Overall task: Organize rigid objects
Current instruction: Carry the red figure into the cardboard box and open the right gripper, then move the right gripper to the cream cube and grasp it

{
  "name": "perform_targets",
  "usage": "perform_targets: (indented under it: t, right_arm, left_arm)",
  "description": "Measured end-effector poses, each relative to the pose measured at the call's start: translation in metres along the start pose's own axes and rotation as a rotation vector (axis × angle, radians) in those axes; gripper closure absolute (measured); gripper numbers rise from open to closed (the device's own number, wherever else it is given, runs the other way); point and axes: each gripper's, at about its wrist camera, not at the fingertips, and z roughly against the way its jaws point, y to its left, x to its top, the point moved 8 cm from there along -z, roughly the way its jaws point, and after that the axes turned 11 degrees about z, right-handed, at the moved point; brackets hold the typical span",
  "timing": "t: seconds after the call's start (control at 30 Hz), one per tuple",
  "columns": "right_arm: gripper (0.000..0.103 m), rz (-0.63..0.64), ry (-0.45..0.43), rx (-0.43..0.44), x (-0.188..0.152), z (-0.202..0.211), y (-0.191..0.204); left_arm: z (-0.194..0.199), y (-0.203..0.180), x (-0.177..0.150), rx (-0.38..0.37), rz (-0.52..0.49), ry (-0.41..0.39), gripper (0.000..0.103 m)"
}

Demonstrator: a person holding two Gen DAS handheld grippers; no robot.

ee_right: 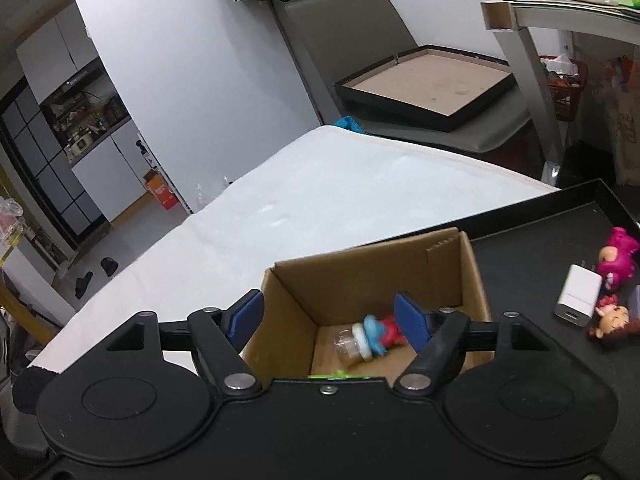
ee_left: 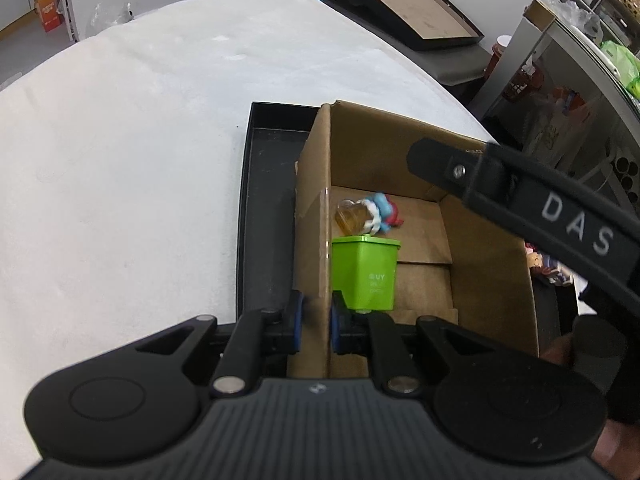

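A plain corrugated cardboard box [ee_left: 400,208] sits in a shallow black tray [ee_left: 264,184] on the white tabletop [ee_left: 140,140] — inside lie a glossy green square tub [ee_left: 366,272] and a clear-bottomed toy bottle [ee_left: 368,214]. The left tongs [ee_left: 316,320] pinch the box's wall; the right tongs [ee_right: 330,318] are spread over the box, empty.

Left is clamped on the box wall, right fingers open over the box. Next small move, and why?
Probably swing the right gripper toward the white charger on the black tray: its fingers hold nothing, the figurine already lies in the cardboard box, and the left gripper steadies the wall.
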Motion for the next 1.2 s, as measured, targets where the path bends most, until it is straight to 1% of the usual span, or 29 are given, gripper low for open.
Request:
perform_targets:
  t: [0.17, 0.23, 0.33, 0.5, 0.6, 0.7, 0.73, 0.77, 0.8, 0.83, 0.87, 0.9, 1.0, 1.07, 1.2]
  right_arm:
    - [0.030, 0.002, 0.014, -0.011, -0.003, 0.006, -0.003]
    - [0.030, -0.002, 0.023, -0.019, -0.003, 0.009, -0.006]
    - [0.030, -0.006, 0.033, -0.036, -0.002, 0.014, -0.013]
    - [0.029, -0.054, 0.056, -0.034, -0.003, 0.020, -0.030]
    - [0.026, -0.072, 0.066, -0.059, -0.003, 0.025, -0.042]
    - [0.025, -0.102, 0.072, -0.079, -0.003, 0.030, -0.057]
    - [0.024, -0.111, 0.072, -0.085, -0.003, 0.031, -0.062]
    - [0.023, -0.122, 0.071, -0.094, -0.003, 0.033, -0.068]
    - [0.021, -0.134, 0.068, -0.106, -0.002, 0.035, -0.074]
    - [0.020, -0.144, 0.064, -0.116, -0.001, 0.037, -0.080]
    - [0.020, -0.153, 0.062, -0.125, -0.001, 0.038, -0.086]
    - [0.019, -0.164, 0.059, -0.137, -0.001, 0.040, -0.093]
    - [0.018, -0.200, 0.057, -0.172, -0.001, 0.044, -0.114]
    - [0.018, -0.224, 0.061, -0.192, -0.004, 0.045, -0.129]
    - [0.018, -0.229, 0.079, -0.244, -0.011, 0.044, -0.151]
  left_arm:
    - [0.002, -0.004, 0.002, 0.031, -0.011, 0.002, 0.090]
    - [0.003, -0.007, 0.004, 0.055, -0.039, -0.005, 0.090]
    - [0.009, -0.009, 0.007, 0.070, -0.044, -0.023, 0.090]
    - [0.018, -0.016, 0.007, 0.119, -0.057, -0.049, 0.088]
    - [0.021, -0.022, 0.008, 0.136, -0.068, -0.058, 0.087]
    - [0.024, -0.028, 0.009, 0.164, -0.075, -0.066, 0.086]
    - [0.024, -0.028, 0.010, 0.179, -0.071, -0.066, 0.084]
    - [0.023, -0.029, 0.010, 0.196, -0.060, -0.066, 0.079]
    - [0.023, -0.030, 0.010, 0.206, -0.056, -0.069, 0.072]
    - [0.023, -0.032, 0.010, 0.214, -0.057, -0.073, 0.068]
    - [0.023, -0.034, 0.010, 0.223, -0.061, -0.079, 0.059]
    - [0.023, -0.036, 0.009, 0.237, -0.067, -0.084, 0.053]
    - [0.020, -0.041, 0.008, 0.269, -0.081, -0.084, 0.047]
    - [0.017, -0.043, 0.007, 0.291, -0.086, -0.080, 0.046]
    - [0.014, -0.043, 0.005, 0.324, -0.094, -0.078, 0.043]
